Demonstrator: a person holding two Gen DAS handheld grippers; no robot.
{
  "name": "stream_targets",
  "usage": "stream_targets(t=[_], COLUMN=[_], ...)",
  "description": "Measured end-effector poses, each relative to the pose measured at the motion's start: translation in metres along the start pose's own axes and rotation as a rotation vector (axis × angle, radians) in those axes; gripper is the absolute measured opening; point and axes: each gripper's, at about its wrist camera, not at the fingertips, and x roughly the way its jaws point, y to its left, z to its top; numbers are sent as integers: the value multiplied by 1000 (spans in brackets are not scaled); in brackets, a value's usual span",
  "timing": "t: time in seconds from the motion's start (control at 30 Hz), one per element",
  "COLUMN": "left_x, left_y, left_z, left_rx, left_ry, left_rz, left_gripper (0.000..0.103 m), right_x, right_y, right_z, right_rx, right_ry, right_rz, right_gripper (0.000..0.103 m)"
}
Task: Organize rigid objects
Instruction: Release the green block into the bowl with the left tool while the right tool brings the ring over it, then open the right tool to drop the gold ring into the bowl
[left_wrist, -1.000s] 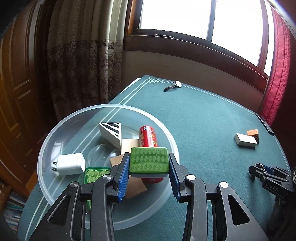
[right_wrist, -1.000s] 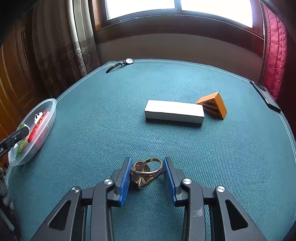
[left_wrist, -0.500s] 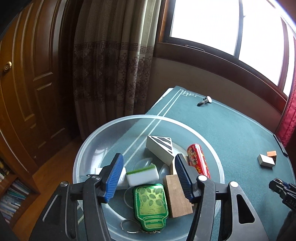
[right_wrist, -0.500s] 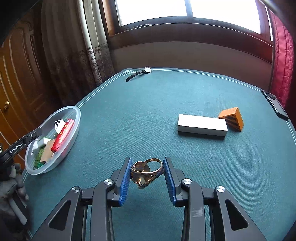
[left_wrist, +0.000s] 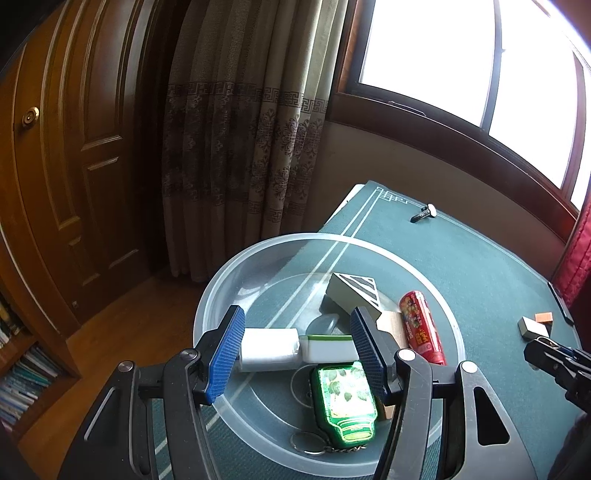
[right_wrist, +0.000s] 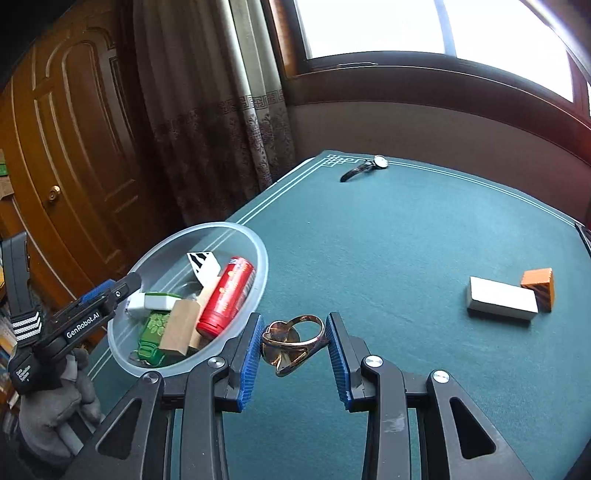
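My left gripper (left_wrist: 297, 354) hangs open above the clear plastic bowl (left_wrist: 236, 273), nothing between its fingers. In the bowl lie a green-topped white block (left_wrist: 328, 347), a white charger (left_wrist: 267, 349), a green keychain tag (left_wrist: 345, 402), a red tube (left_wrist: 421, 332), a striped wedge (left_wrist: 351, 293) and a wooden block (left_wrist: 391, 325). My right gripper (right_wrist: 293, 347) is shut on a gold ring (right_wrist: 293, 341), held in the air just right of the bowl (right_wrist: 255, 243). A white box (right_wrist: 500, 301) and an orange wedge (right_wrist: 539, 288) rest on the green table.
A wristwatch (right_wrist: 364, 168) lies near the table's far edge. A dark flat object (right_wrist: 585, 236) sits at the right edge. Curtain (left_wrist: 240, 129) and wooden door (left_wrist: 74, 147) stand beyond the bowl. A gloved hand (right_wrist: 55, 406) holds the left gripper.
My left gripper let go of the green-topped block, which now lies in the bowl, and opened wide. My right gripper carried the ring leftward, close to the bowl.
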Motion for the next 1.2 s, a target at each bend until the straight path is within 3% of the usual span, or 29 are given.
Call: stream_targets(t=[0.53, 0.6, 0.7, 1.2], left_x=[-6, -6, -8, -4], left_y=[20, 20, 21, 10], left_z=[4, 5, 5, 0], left_rx=[-58, -60, -72, -55], left_ry=[-6, -5, -7, 15], left_rz=[2, 0, -4, -14], left_gripper=[64, 66, 75, 75], right_x=[43, 47, 48, 33], right_y=[74, 77, 75, 24], right_z=[26, 28, 28, -6], right_rx=[-100, -99, -91, -2], right_ry=[14, 5, 0, 31], right_rz=[98, 109, 112, 26], right_gripper=[37, 42, 53, 57])
